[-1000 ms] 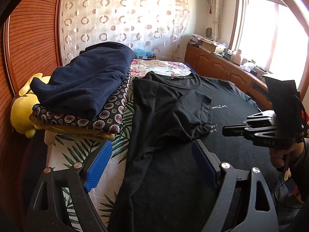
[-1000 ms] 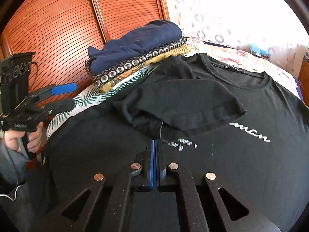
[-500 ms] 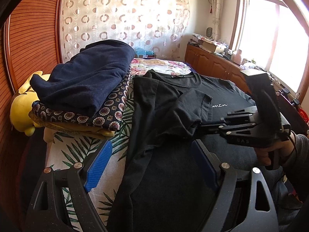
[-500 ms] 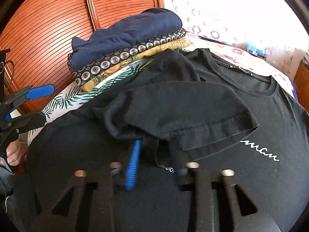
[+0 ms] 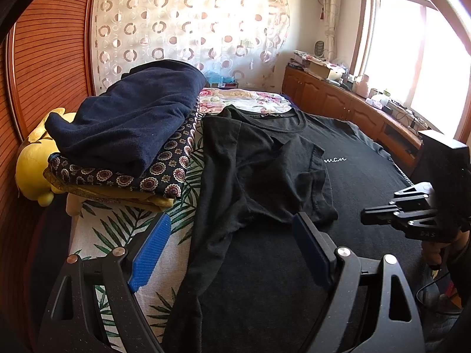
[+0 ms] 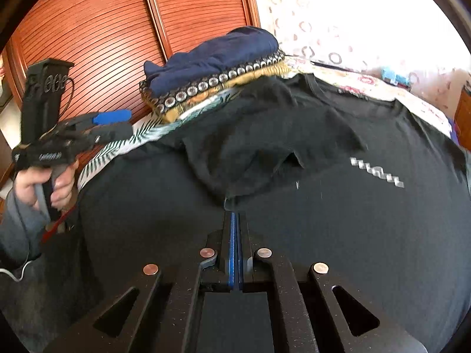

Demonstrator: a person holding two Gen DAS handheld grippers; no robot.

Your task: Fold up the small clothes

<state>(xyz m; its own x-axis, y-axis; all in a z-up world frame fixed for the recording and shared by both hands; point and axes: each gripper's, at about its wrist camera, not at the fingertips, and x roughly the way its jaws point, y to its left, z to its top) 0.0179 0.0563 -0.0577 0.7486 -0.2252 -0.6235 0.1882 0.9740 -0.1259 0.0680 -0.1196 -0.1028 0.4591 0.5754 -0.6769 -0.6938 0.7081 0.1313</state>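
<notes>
A black T-shirt (image 5: 338, 206) with small white lettering lies spread on the bed, its left sleeve (image 5: 282, 176) folded in over the chest. It also shows in the right wrist view (image 6: 323, 206). My left gripper (image 5: 229, 244) is open and empty, above the shirt's left side edge. My right gripper (image 6: 234, 220) is shut with nothing between its pads, just short of the folded sleeve (image 6: 265, 153). The right gripper (image 5: 412, 214) also shows at the right of the left wrist view. The left gripper (image 6: 112, 123) shows open at the left of the right wrist view.
A stack of folded blankets (image 5: 132, 138), navy on top, lies on the bed's left side beside a yellow plush toy (image 5: 32, 158). A wooden sliding wardrobe (image 6: 117, 29) stands behind. A low wooden cabinet (image 5: 353, 108) with clutter runs under the window on the right.
My right gripper opened at the folded sleeve half a second ago, then shut and drew back from it. The sleeve stays folded on the chest. My left gripper has hardly moved.
</notes>
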